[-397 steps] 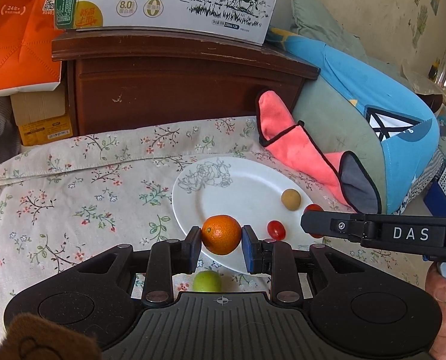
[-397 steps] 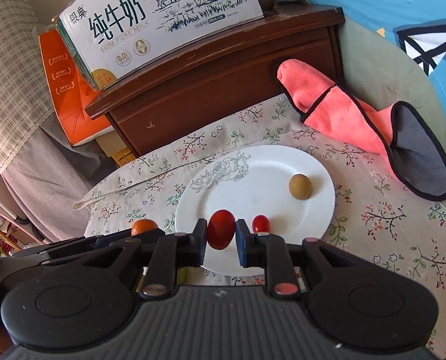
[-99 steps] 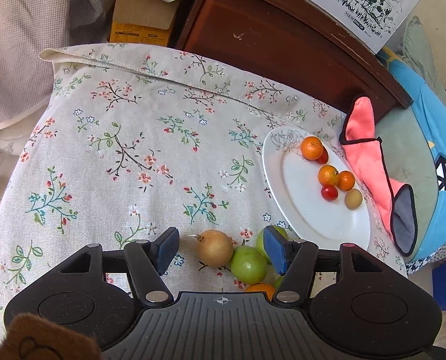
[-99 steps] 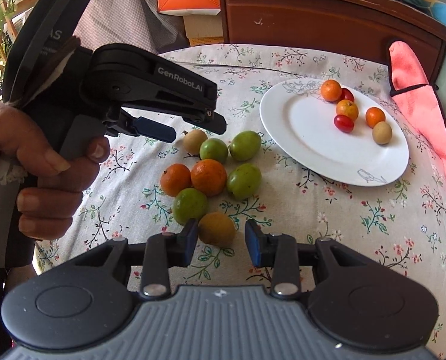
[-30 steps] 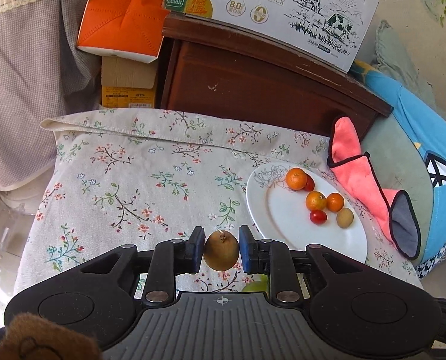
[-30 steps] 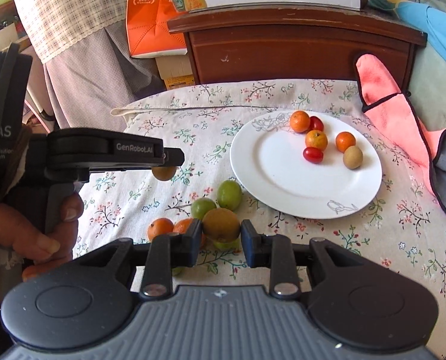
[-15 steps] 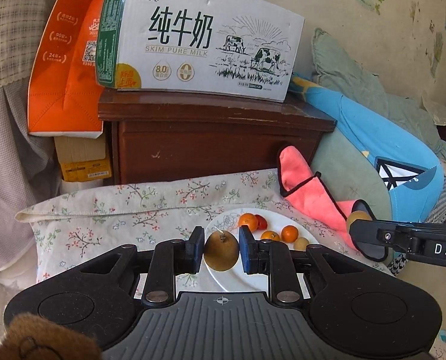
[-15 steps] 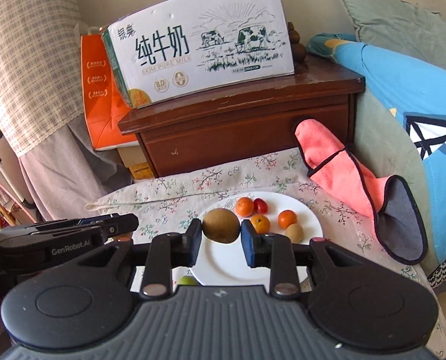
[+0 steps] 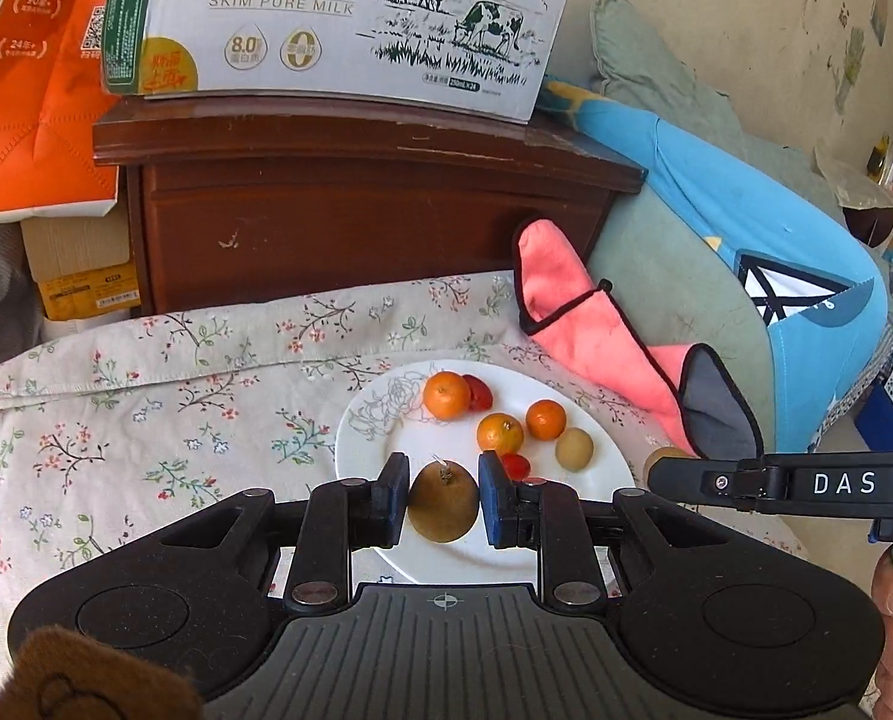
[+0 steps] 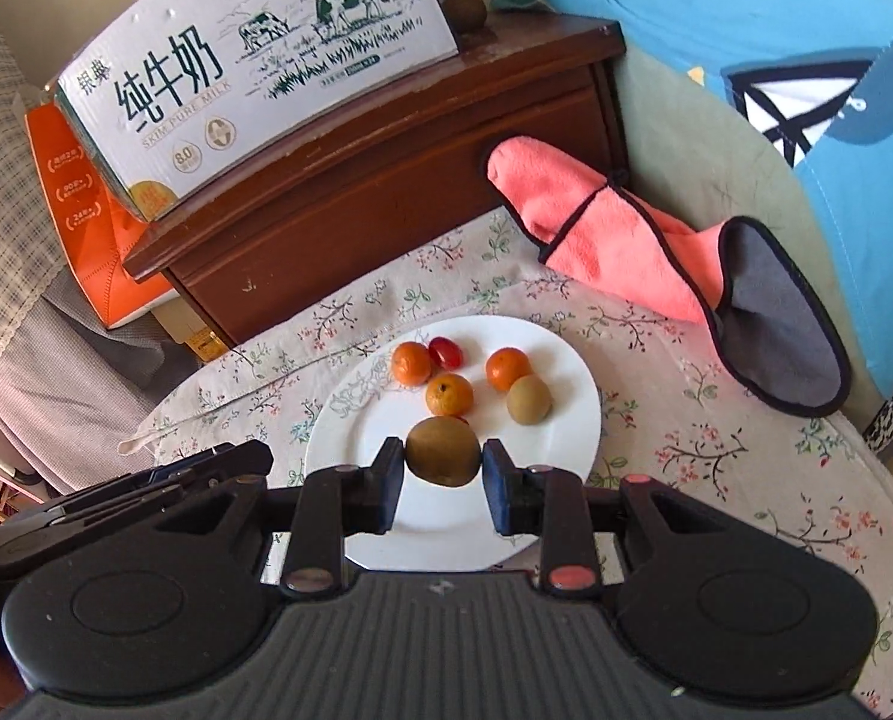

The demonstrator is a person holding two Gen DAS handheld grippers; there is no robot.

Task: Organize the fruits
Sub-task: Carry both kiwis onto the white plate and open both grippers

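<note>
Both hand-held grippers are now over the white plate (image 9: 356,450), each with a brown fruit between its blue pads. Half a second ago the left view took in the whole milk box (image 9: 338,18) above the cabinet (image 9: 362,204), and the plate was a small patch behind the fruit; now the camera is lower and nearer, and the plate fills the middle of the view.

The left hand-held gripper (image 9: 443,501) is closed to the width of a stemmed brown pear (image 9: 443,501), both pads touching its sides. The pear is over the plate's near half; whether it touches the plate cannot be told.

The right hand-held gripper (image 10: 443,462) likewise grips a rounder brown fruit (image 10: 443,459), pads on both sides, over the middle of the plate. In the left view, only its black arm marked DAS and a bit of that fruit show at the right edge.

On the plate's far half lie three oranges (image 10: 449,395), a tomato (image 10: 446,353) touching the rear orange, a second tomato (image 9: 515,466) beside the left pad, and a small tan fruit (image 10: 529,399). These have not moved since a second ago.

The plate sits on the floral cloth (image 9: 146,396); a pink mitt (image 10: 596,240) lies beyond it, against the blue cushion (image 10: 746,30).
</note>
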